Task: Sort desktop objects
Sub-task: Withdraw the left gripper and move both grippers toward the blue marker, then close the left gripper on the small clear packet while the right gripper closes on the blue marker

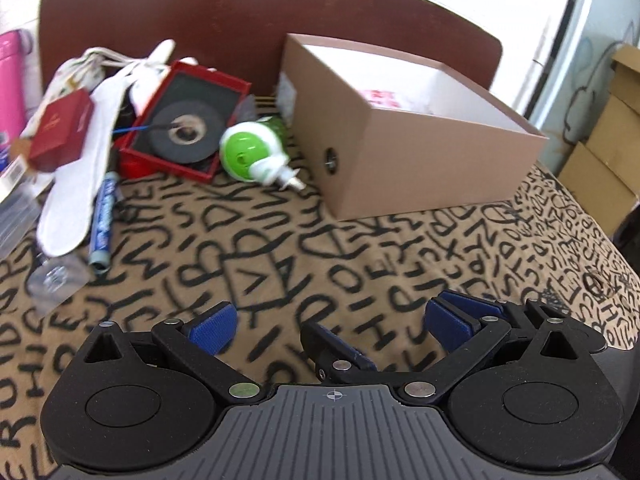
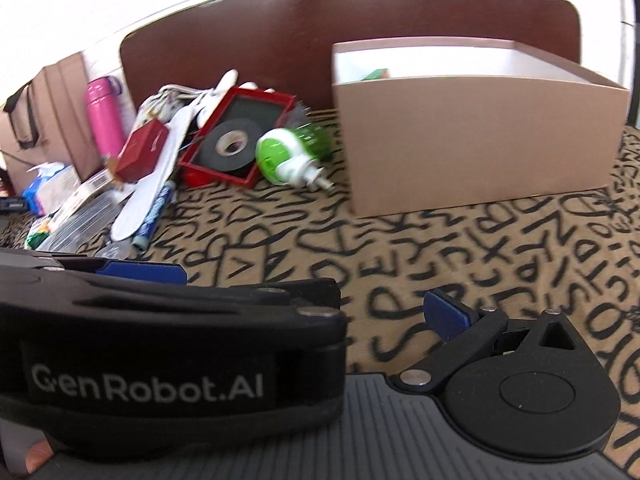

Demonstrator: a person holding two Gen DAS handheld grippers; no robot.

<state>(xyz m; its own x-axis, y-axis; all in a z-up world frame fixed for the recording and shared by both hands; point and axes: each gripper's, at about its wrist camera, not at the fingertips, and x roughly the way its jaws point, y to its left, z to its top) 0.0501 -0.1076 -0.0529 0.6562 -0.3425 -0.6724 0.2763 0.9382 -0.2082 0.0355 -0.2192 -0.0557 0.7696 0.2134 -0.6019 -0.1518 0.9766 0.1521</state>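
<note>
A pile of desk objects lies at the back left: a red tray (image 1: 188, 92) holding a black tape roll (image 1: 186, 130), a green and white bottle (image 1: 252, 148) on its side, a dark red box (image 1: 60, 128), a white insole (image 1: 80, 176) and a blue marker (image 1: 103, 224). A tan cardboard box (image 1: 400, 148) stands open at the back right. My left gripper (image 1: 332, 326) is open and empty, low over the patterned cloth. In the right wrist view the right gripper (image 2: 304, 312) is open and empty; the left gripper's body (image 2: 160, 352) hides its left finger.
The table is covered by a tan cloth with black letters (image 1: 280, 264). A pink flask (image 2: 105, 116) and a brown bag (image 2: 48, 120) stand at the far left. A dark brown chair back (image 1: 240, 8) is behind the table. Cardboard boxes (image 1: 608, 148) are stacked at the right.
</note>
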